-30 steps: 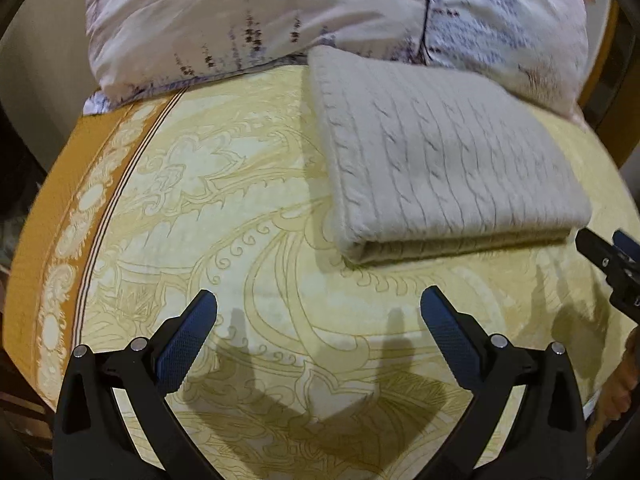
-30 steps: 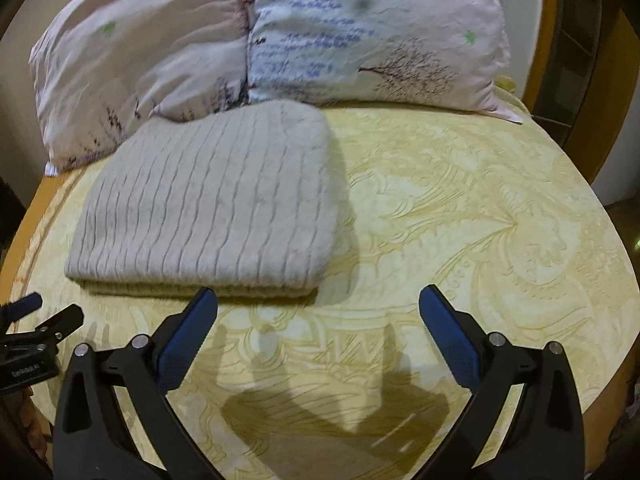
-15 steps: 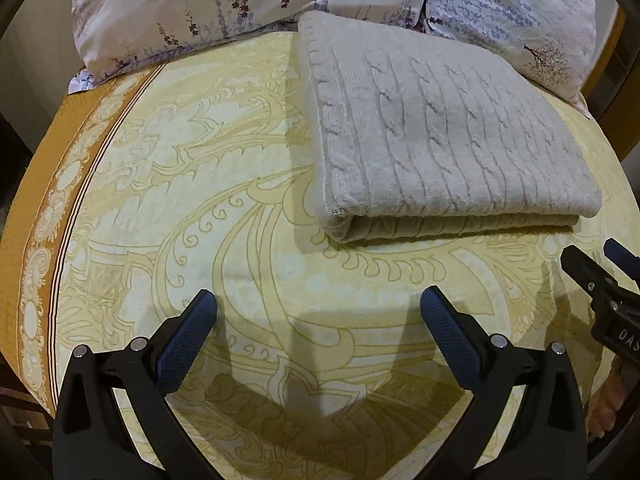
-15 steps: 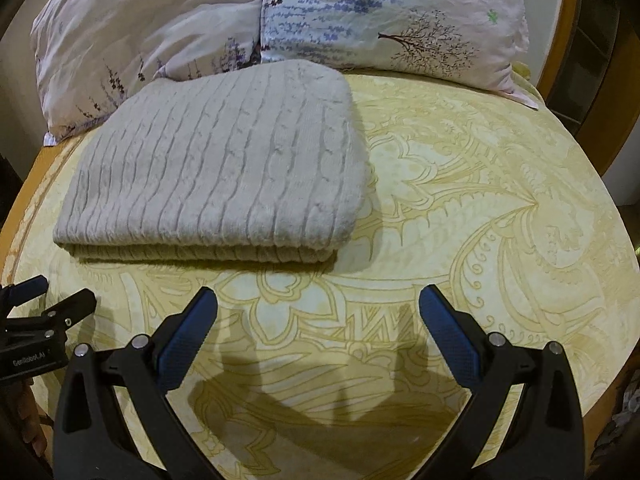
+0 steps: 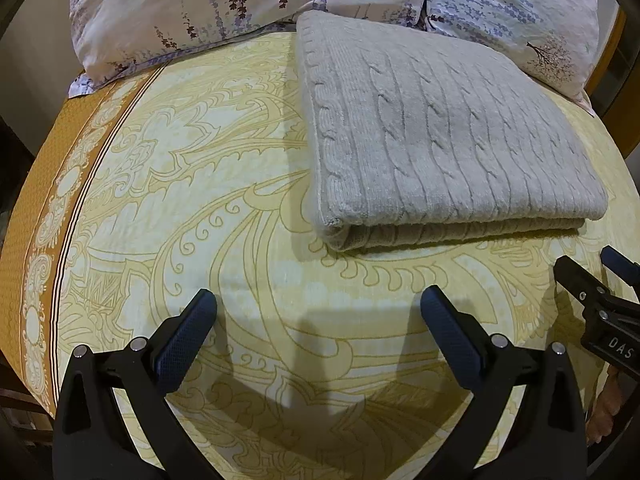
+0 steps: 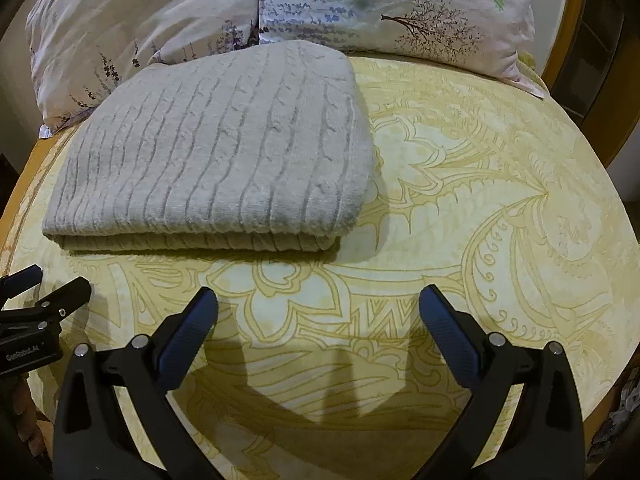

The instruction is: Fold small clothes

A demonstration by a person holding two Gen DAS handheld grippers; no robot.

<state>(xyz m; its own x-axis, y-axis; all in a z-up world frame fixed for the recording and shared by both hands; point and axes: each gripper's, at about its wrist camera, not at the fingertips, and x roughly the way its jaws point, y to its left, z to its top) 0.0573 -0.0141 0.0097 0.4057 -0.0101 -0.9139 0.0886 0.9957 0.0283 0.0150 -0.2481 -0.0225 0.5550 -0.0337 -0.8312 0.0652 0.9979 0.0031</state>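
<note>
grey cable-knit sweater (image 5: 448, 136) lies folded in a flat rectangle on my yellow patterned bedspread (image 5: 224, 200), its far edge against the pillows (image 5: 248, 4). in the left wrist view my left gripper (image 5: 318, 322) hangs short of the near fold, jaws wide apart and holding nothing; the right gripper (image 5: 600, 304) shows at the right edge.

from the right wrist view the sweater (image 6: 216, 148) sits left of centre, and my right gripper (image 6: 318, 322) is spread and empty, well off the cloth. i judge this piece folded already. next i'd either halve it again, which needs both near corners pinched together, or leave it.
</note>
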